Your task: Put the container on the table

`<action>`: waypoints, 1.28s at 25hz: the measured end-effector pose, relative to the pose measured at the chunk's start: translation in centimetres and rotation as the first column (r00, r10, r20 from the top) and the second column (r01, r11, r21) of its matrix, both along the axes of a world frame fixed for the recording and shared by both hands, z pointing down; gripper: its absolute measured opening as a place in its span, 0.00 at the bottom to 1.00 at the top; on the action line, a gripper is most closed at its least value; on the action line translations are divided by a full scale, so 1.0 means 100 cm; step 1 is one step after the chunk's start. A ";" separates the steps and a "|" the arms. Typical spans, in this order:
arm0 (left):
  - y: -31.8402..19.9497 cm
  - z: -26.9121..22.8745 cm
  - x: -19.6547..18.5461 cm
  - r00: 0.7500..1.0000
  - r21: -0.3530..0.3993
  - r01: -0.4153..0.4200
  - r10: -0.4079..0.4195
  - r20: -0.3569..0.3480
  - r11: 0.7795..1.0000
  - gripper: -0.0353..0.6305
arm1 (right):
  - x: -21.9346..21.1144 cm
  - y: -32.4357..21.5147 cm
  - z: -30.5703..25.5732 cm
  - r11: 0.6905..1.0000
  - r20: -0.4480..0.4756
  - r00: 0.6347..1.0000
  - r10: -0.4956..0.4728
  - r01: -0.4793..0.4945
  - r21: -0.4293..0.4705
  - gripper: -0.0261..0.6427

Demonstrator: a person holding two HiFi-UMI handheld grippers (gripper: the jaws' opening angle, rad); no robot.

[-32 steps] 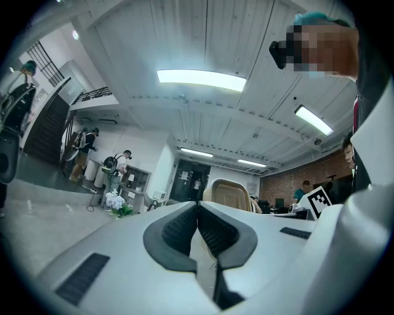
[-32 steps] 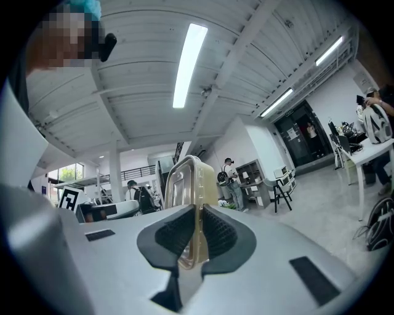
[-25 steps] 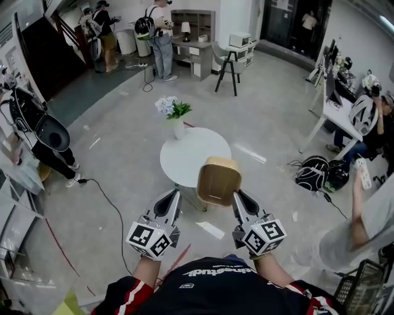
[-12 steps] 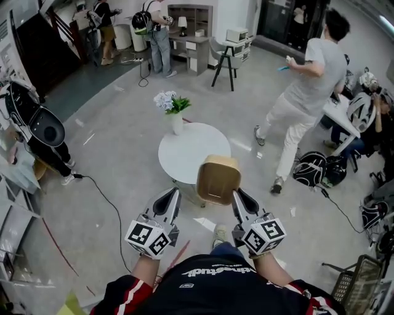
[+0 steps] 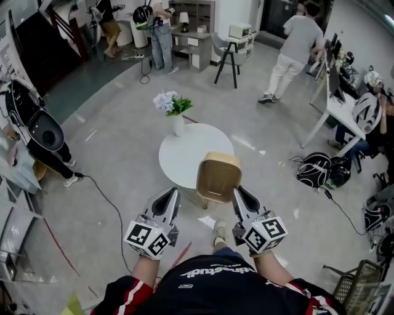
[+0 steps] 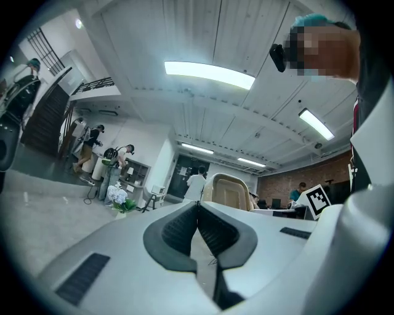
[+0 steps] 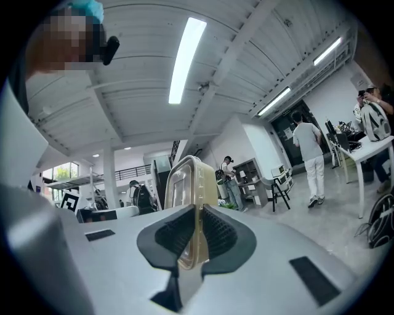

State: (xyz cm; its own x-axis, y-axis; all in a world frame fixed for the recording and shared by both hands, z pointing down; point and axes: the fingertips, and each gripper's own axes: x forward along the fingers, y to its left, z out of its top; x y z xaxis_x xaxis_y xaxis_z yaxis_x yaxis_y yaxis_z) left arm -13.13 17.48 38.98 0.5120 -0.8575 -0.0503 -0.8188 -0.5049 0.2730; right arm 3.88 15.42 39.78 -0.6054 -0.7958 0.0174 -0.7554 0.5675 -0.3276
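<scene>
The round tabletop [image 5: 184, 154] has drawn slightly nearer in the head view, yet the container [image 5: 218, 178] still hangs in the air over its 5 o'clock edge, so the set-down is still to come. Only the right gripper view shows the right hand-held gripper [image 7: 198, 212] pinching the container's rim. The left hand-held gripper [image 6: 198, 209] is closed on nothing.

Open-plan office: desks [image 5: 337, 117], shelving [image 5: 196, 13].

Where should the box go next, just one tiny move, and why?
Probably forward a bit, over the round table. The right gripper is shut on the container, holding it in the air by the table's near edge. The flower vase stands at the far edge, so the middle looks free.
</scene>
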 end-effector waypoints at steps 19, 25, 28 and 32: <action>-0.207 -0.024 0.048 0.998 0.021 0.059 -0.060 0.029 0.998 0.09 | 0.036 -0.215 -0.016 0.996 0.016 0.996 -0.091 0.091 0.026 0.12; -0.257 -0.022 0.073 0.995 0.006 0.085 -0.085 0.048 0.996 0.09 | 0.062 -0.268 -0.016 0.993 0.030 0.993 -0.118 0.117 0.028 0.12; -0.268 -0.021 0.078 0.993 0.004 0.096 -0.096 0.062 0.995 0.09 | 0.067 -0.279 -0.014 0.991 0.037 0.990 -0.133 0.132 0.028 0.12; -0.276 -0.020 0.087 0.993 0.009 0.102 -0.102 0.066 0.995 0.09 | 0.074 -0.289 -0.010 0.990 0.047 0.989 -0.140 0.139 0.016 0.12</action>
